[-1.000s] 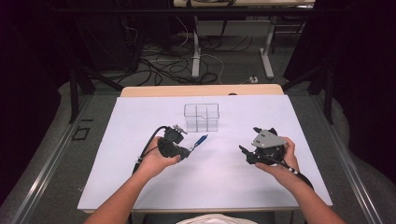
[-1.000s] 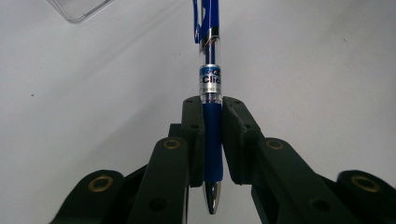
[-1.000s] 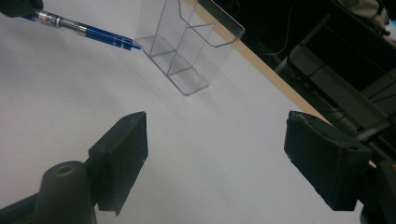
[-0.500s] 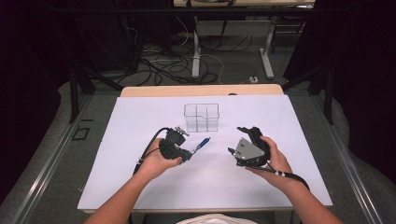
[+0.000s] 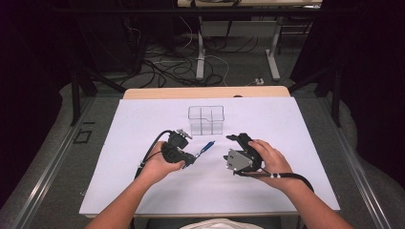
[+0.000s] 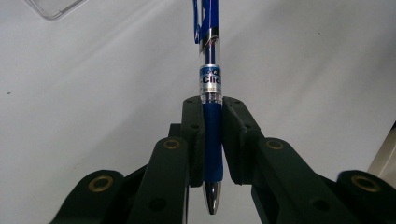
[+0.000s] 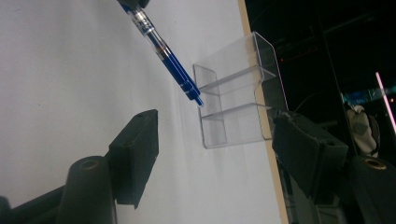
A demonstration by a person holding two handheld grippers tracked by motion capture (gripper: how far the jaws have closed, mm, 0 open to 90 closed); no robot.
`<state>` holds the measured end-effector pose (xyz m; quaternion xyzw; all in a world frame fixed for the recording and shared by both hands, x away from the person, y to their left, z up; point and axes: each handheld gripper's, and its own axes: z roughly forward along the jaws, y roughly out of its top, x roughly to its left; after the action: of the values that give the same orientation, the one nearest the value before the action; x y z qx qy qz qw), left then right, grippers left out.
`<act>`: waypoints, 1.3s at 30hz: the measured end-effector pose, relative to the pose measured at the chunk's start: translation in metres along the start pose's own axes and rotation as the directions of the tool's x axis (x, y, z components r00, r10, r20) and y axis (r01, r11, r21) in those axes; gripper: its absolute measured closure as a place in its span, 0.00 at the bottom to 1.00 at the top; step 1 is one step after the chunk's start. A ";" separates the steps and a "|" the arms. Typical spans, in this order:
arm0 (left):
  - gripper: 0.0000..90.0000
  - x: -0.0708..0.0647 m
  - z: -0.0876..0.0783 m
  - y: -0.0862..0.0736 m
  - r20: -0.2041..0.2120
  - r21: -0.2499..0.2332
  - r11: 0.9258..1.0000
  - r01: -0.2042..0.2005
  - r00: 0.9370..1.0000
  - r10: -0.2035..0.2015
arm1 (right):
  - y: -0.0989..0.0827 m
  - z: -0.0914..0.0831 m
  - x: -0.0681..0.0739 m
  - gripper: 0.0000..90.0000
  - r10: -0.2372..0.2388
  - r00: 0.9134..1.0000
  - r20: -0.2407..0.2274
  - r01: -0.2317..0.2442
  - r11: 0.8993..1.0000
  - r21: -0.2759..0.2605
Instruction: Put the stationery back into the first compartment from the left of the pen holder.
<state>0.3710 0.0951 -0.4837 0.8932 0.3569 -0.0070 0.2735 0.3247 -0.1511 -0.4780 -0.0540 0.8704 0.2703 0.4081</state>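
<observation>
A white sheet (image 5: 143, 191) is laid over a wooden table (image 5: 205, 92). Tangled cables (image 5: 162, 71) are strewn across the grey floor (image 5: 57, 157); darkness surrounds.

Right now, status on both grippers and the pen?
Left gripper shut on blue pen. Right gripper empty, jaws just been closing. Clear organizer beyond, path open.

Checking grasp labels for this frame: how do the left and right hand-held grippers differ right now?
1. The left hand-held gripper is shut on the blue pen; the right hand-held gripper holds nothing.
2. The left one's jaws sit narrow against the pen's grip; the right one's stand wide apart, though they have just been closing.
3. The right hand-held gripper looks toward the pen's clip end and the clear organiser; the left looks along the pen.
Shared: both black, hand-held over the white table.
</observation>
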 end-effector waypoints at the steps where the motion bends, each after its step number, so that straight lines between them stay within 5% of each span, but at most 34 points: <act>1: 0.88 0.000 0.000 0.000 0.001 0.000 1.000 0.000 1.000 0.000 | 0.001 0.001 0.001 0.35 0.001 1.000 -0.001 -0.001 1.000 -0.005; 7: 0.88 -0.001 -0.001 0.000 0.006 -0.010 1.000 0.020 1.000 -0.020 | 0.008 0.009 0.003 0.36 -0.086 0.996 -0.027 0.086 0.996 -0.026; 12: 0.88 0.003 -0.001 0.000 0.006 -0.003 1.000 0.005 1.000 -0.005 | 0.008 0.017 0.013 0.46 -0.043 0.999 -0.031 0.042 0.999 -0.011; 14: 0.88 0.004 -0.001 -0.001 0.005 -0.006 1.000 0.007 1.000 -0.007 | 0.008 0.019 0.014 0.48 -0.086 0.995 -0.042 0.085 0.996 -0.015; 25: 0.88 0.002 0.001 -0.001 0.020 0.009 1.000 0.005 1.000 -0.005 | 0.007 0.026 0.034 0.53 -0.153 0.988 -0.021 0.153 0.988 -0.017; 35: 0.88 -0.010 0.004 0.001 0.048 0.023 1.000 -0.008 0.999 0.007 | 0.009 0.028 0.046 0.58 -0.247 0.968 -0.038 0.247 0.969 0.004; 39: 0.88 -0.014 0.005 0.001 0.057 0.024 0.999 -0.025 0.998 0.024 | 0.012 0.029 0.051 0.61 -0.300 0.953 -0.044 0.300 0.954 0.001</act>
<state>0.3622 0.0832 -0.4845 0.9003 0.3378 -0.0336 0.2724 0.3072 -0.1195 -0.5257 -0.1899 0.8618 0.2004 0.4255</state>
